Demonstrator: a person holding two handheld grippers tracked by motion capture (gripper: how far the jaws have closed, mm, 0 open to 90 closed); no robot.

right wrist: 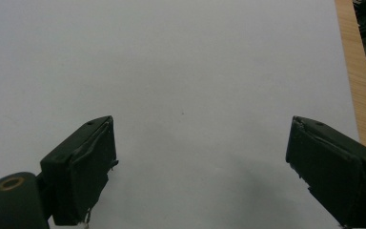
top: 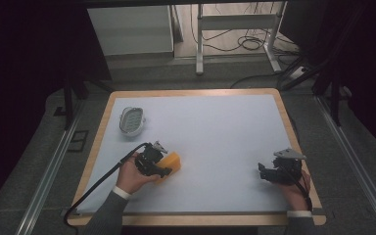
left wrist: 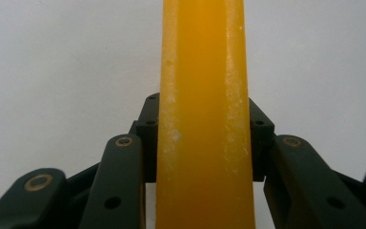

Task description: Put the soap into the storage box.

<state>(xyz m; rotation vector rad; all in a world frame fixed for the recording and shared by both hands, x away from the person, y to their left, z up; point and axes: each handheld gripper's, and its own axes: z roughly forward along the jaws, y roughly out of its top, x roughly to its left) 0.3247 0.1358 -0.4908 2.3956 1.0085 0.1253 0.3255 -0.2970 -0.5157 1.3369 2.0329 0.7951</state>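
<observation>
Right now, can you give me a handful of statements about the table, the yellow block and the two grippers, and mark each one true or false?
1. The left gripper is shut on the yellow-orange wedge-shaped block. True.
2. The right gripper holds the block too. False: its fingers stand wide apart over bare tabletop.
3. An oval white ribbed dish lies at the far left of the white table surface. True.
4. The dish touches the block. False: they lie apart, the dish farther from the person.
5. The table has a black rim. False: it has a light wooden border.
</observation>
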